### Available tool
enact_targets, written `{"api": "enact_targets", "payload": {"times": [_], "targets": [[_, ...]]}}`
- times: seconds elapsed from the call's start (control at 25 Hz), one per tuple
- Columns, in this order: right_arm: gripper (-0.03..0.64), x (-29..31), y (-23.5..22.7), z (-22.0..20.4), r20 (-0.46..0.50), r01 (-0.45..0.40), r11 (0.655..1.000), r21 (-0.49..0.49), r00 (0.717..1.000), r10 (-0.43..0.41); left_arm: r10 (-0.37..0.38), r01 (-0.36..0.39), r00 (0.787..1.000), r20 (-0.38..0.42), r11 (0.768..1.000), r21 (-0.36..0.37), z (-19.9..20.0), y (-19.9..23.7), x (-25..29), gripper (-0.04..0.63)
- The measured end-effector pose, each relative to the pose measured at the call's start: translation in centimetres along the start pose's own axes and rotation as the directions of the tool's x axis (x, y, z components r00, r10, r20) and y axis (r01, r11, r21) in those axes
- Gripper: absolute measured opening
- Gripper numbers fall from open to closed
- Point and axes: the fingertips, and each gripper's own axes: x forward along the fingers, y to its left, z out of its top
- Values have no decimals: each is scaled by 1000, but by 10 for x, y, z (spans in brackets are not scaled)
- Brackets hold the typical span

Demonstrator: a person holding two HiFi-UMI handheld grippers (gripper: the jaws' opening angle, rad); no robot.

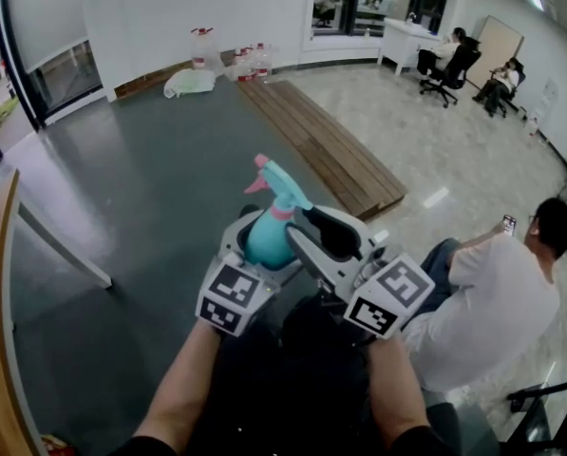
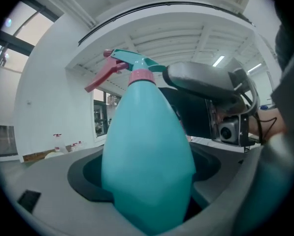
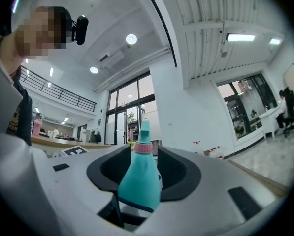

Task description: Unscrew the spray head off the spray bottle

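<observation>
My left gripper (image 2: 147,181) is clenched round the belly of the spray bottle (image 1: 268,237). In the left gripper view the teal body fills the gap between the jaws and presses against both. The bottle rests on no surface. I hold it in the air in front of me, over the dark floor (image 1: 141,198).

My right gripper (image 3: 145,177) is released. In the right gripper view its jaws stand wide, with the bottle rising between them and a gap on either side, so I judge it has no grip yet. In the head view it sits just to the bottle's right, and one dark jaw pad reaches up beside the neck.

The bottle's long axis runs up and away from me, with the base toward my left gripper. At the far, upper end is the spray head (image 1: 279,184). It sits above the pink collar (image 2: 141,75), and its pink trigger (image 2: 103,75) sticks out to the bottle's left.

The head therefore lies above and just beyond the right gripper's jaws, and the right is the nearer gripper and the free one. By my reading the unscrewing has not begun, since the head sits on the neck. The next move calls for the right jaws to close on the head or collar and turn about that long axis while the left holds the body fixed.

Beyond the bottle, wooden boards (image 1: 321,145) lie on the floor.
</observation>
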Motion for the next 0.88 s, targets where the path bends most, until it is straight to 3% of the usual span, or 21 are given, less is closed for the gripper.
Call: {"api": "enact_targets", "payload": {"times": [0.12,0.4,0.72,0.88], "targets": [[129,3,-2,-2,-13,31,999,27,999,-31,13,-13,1000,-5,1000,-3,-2,0,0,442],[130,11,-8,-2,-16,100,992,77,995,-99,61,-62,998,-17,998,-24,-9,5,3,442],[133,18,-2,-2,-24,88,991,99,996,-86,85,-85,996,-30,996,-11,-11,5,1,442],[133,18,-3,-1,-37,106,993,58,994,-104,87,-87,996,-37,996,-1,-11,1,4,442]]}}
